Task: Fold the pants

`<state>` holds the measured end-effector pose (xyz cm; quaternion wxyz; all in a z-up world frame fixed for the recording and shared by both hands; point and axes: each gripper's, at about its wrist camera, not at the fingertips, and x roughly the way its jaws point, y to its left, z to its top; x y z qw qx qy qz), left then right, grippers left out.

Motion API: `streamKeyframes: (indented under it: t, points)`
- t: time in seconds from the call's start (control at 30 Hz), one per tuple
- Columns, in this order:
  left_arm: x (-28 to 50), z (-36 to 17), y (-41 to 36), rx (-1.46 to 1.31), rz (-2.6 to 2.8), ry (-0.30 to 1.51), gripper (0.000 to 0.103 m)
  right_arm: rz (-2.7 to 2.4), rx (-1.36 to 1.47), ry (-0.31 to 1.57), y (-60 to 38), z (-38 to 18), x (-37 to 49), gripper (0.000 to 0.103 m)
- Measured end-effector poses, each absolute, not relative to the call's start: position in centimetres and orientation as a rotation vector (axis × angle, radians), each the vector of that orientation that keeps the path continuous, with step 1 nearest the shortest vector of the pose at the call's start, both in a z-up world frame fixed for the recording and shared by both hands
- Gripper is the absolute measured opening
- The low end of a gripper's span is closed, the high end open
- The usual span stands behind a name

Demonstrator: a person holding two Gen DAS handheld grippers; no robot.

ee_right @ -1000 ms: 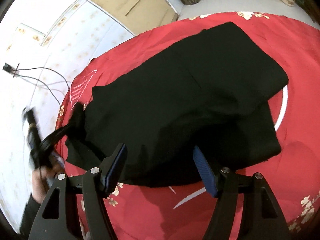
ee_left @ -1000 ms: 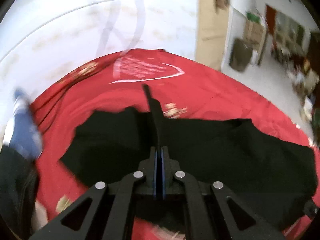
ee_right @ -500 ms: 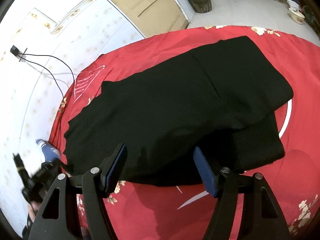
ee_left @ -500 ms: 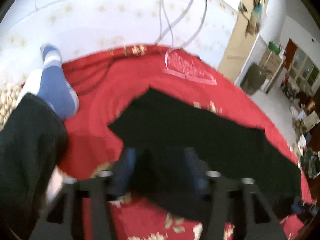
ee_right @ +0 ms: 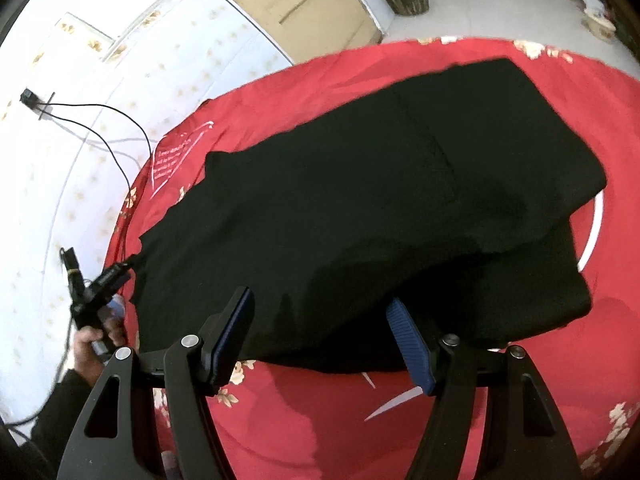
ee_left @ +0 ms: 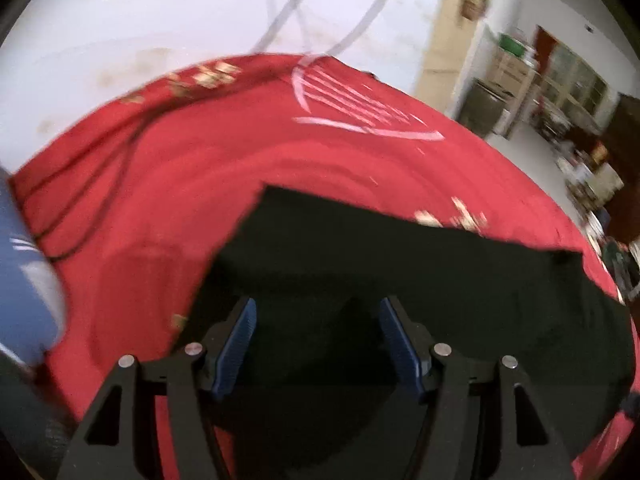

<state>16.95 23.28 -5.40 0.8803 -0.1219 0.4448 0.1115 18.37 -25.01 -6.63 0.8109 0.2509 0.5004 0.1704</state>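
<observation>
Black pants (ee_right: 380,208) lie folded lengthwise on a red bedspread (ee_right: 460,412), one layer over the other. They also show in the left wrist view (ee_left: 420,280). My left gripper (ee_left: 316,340) is open and empty, hovering over the pants' near left end. My right gripper (ee_right: 320,340) is open and empty, just above the pants' near edge. The left gripper also shows from outside in the right wrist view (ee_right: 100,284), held in a hand at the pants' left end.
The bedspread (ee_left: 160,208) has white print (ee_left: 352,108) and gold flowers. A white wall with cables (ee_right: 100,120) stands behind the bed. A foot in a blue sock (ee_left: 24,280) is at the left. Furniture and clutter (ee_left: 560,92) stand across the room.
My left gripper was shut on a fold of the pants, then let go and opened. It swung back and now hovers over the pants' left end. The right gripper stayed open.
</observation>
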Motion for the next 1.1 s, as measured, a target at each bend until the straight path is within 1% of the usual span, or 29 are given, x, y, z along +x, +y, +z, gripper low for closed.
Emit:
streamKeyframes:
  t: [0.07,0.17,0.27,0.37,0.57,0.63,0.67,0.7,0.77,0.9,1.0,1.1]
  points:
    - [16.6,-5.6,22.1,-0.203,0.212,0.914,0.066,0.367,0.545,1.076,-25.0,-6.8,18.4,0.068]
    - [15.3,-5.3,21.6,-0.229,0.154,0.901,0.066,0.372,0.545,1.076,-24.9,-6.8,18.4,0.068]
    - [13.9,-5.4,21.8,-0.174,0.237,0.904,0.066,0.376,0.556,1.076,-25.1,-6.8,18.4,0.068]
    - [12.6,-5.6,22.2,-0.200,0.296,0.897,0.066,0.377,0.571,1.075,-25.2,-6.8,18.3,0.068]
    - [13.8,-5.9,21.9,-0.163,0.274,0.903,0.066,0.379,0.584,1.070,-25.3,-6.6,18.2,0.068]
    - [14.4,-5.8,21.8,-0.128,0.268,0.907,0.062,0.375,0.584,1.065,-25.4,-6.5,18.2,0.068]
    - [14.5,-5.8,21.7,-0.127,0.266,0.906,0.053,0.375,0.588,1.065,-25.4,-6.5,18.2,0.068]
    - [14.5,-5.7,21.6,-0.127,0.261,0.906,0.034,0.374,0.590,1.067,-25.4,-6.5,18.2,0.068]
    - [14.6,-5.4,20.7,-0.114,0.248,0.922,0.009,0.372,0.588,1.072,-25.4,-6.7,18.2,0.068]
    - [15.2,-4.1,18.7,0.000,0.301,0.942,0.007,0.370,0.568,1.069,-25.3,-6.4,18.1,0.068]
    - [15.2,-0.6,19.0,-0.027,0.319,0.866,0.006,0.353,0.562,1.039,-25.7,-6.0,18.0,0.068]
    - [15.8,4.0,19.0,0.017,0.334,0.760,0.006,0.337,0.565,1.021,-26.0,-5.7,17.8,0.068]
